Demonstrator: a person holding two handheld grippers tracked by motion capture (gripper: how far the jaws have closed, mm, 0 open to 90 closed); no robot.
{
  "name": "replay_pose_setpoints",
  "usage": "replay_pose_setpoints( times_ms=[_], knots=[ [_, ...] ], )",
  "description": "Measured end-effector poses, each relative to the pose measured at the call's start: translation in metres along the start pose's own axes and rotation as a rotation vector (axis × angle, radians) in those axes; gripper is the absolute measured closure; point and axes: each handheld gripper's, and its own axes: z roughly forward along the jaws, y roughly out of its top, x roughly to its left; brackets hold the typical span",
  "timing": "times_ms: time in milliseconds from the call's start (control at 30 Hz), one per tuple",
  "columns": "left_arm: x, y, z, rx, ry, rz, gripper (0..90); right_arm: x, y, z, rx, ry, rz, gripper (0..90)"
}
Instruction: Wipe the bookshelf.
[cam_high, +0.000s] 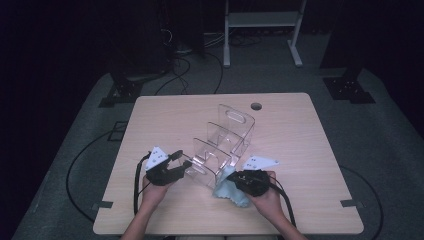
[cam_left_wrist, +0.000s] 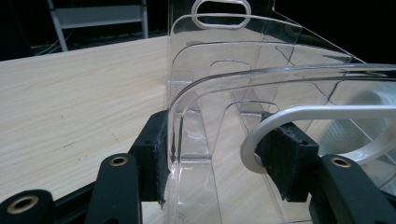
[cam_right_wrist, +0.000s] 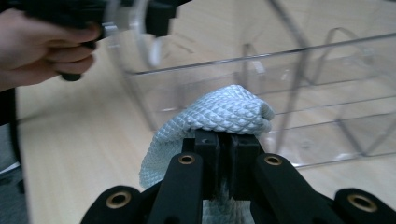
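Note:
A clear plastic organizer (cam_high: 226, 135) with several upright dividers and handle cut-outs stands in the middle of the wooden table (cam_high: 165, 115). My left gripper (cam_high: 184, 160) is shut on its near end: in the left gripper view the pads (cam_left_wrist: 158, 158) press on the clear organizer (cam_left_wrist: 224, 93) from both sides, beside a handle cut-out. My right gripper (cam_high: 233, 176) is shut on a light blue textured cloth (cam_high: 230, 192). In the right gripper view the cloth (cam_right_wrist: 224, 112) bulges over my right gripper (cam_right_wrist: 229, 140) against the organizer's side wall (cam_right_wrist: 303, 93). A hand (cam_right_wrist: 42, 46) holds the other gripper at top left.
A round cable hole (cam_high: 256, 106) sits near the table's far edge. Behind the table a white frame (cam_high: 260, 20) stands on the floor, with cables (cam_high: 175, 65) around it. Bare wood lies to the left and right of the organizer.

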Motion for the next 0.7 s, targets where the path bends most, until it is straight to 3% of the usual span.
replay_pose_setpoints(
  times_ms=[133, 200, 400, 567, 700],
  knots=[
    [0.001, 0.0, -0.001, -0.001, 0.002, -0.002, 45.6, 0.013, -0.001, 0.002, 0.015, 0.042, -0.025, 84.2],
    [0.001, -0.001, -0.001, -0.002, 0.0, -0.001, 45.9, 0.009, 0.0, 0.002, 0.018, 0.039, -0.027, 84.0],
    [0.001, 0.0, -0.001, -0.004, -0.006, -0.007, 46.1, -0.009, 0.003, 0.001, 0.005, 0.003, 0.024, 84.2],
    [0.001, 0.0, -0.001, -0.004, 0.002, -0.006, 46.1, 0.007, 0.002, 0.0, 0.005, 0.032, 0.0, 84.1],
    [0.002, 0.0, -0.002, -0.001, 0.007, -0.002, 46.0, 0.024, 0.0, 0.002, 0.014, 0.083, -0.027, 84.1]
  ],
)
